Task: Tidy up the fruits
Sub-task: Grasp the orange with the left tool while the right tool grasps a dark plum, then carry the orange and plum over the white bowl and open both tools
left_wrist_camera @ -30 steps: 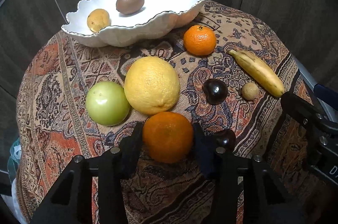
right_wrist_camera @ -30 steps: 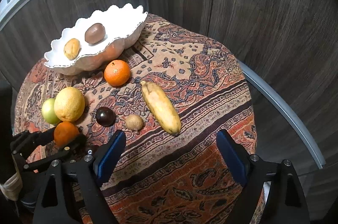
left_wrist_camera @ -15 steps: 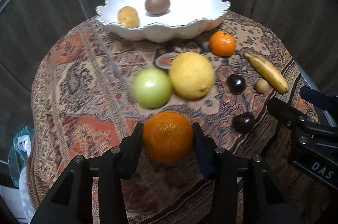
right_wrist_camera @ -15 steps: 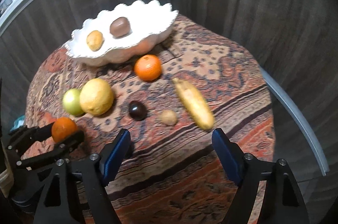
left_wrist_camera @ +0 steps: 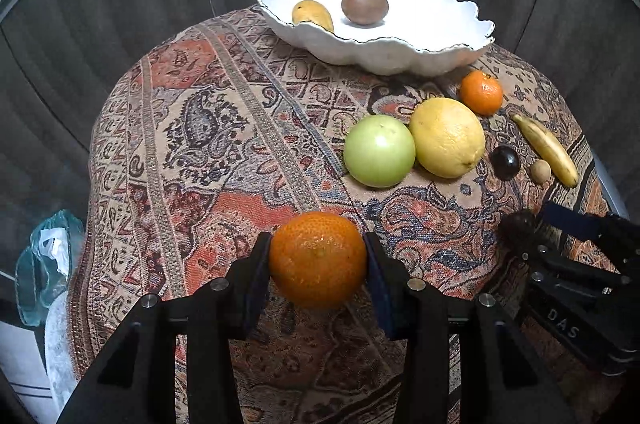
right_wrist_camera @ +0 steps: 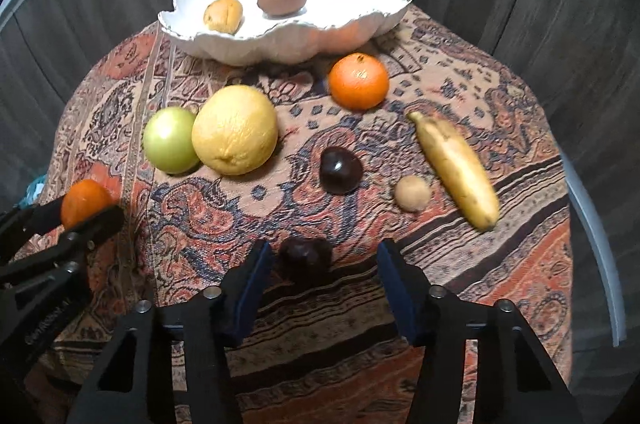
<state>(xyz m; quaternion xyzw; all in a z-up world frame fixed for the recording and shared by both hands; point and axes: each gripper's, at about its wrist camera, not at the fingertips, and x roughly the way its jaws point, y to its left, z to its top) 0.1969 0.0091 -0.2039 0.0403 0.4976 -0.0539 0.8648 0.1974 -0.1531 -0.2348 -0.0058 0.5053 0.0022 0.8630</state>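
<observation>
The left claw (left_wrist_camera: 318, 260) is clamped on an orange (left_wrist_camera: 318, 260), both pads pressed to its sides above the patterned tabletop (left_wrist_camera: 208, 151). Ahead of it and to its right sit a green apple (left_wrist_camera: 379, 150) touching a yellow grapefruit (left_wrist_camera: 447, 137); farther ahead stands the white scalloped bowl (left_wrist_camera: 400, 53), holding a kiwi (left_wrist_camera: 364, 5) and a small yellow fruit (left_wrist_camera: 313, 15). The right claw (right_wrist_camera: 326, 274) is spread apart, with a dark plum (right_wrist_camera: 305, 258) lying between its fingers, nearer the left one. Beyond it lie another dark plum (right_wrist_camera: 341, 171), a small tan fruit (right_wrist_camera: 412, 193), a banana (right_wrist_camera: 456, 167) and a mandarin (right_wrist_camera: 359, 81).
</observation>
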